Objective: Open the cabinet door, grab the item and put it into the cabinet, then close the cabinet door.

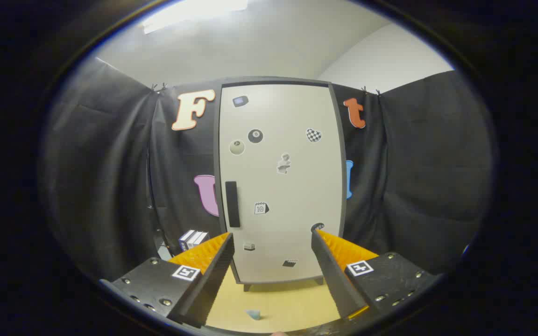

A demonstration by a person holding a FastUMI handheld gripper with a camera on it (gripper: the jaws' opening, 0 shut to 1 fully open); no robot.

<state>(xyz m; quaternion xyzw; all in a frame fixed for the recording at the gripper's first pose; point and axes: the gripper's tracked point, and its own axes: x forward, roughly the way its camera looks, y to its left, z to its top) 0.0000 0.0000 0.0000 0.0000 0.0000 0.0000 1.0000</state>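
A tall cream cabinet (280, 182) with a dark frame stands straight ahead on a wooden floor, its door shut. A black vertical handle (232, 204) sits on the door's left side, about mid height. Small stickers dot the door. My gripper (272, 234) is open, its two fingers spread wide in front of the cabinet's lower part, with nothing between them. A small pale blue item (253, 314) lies on the floor between the fingers, near me. A few small boxes (193, 239) stand left of the cabinet, just beyond the left finger.
Black cloth walls close in on both sides and behind the cabinet. The cabinet rests on short legs (247, 287) on the yellow wooden floor (278, 303), which stretches from its base toward me.
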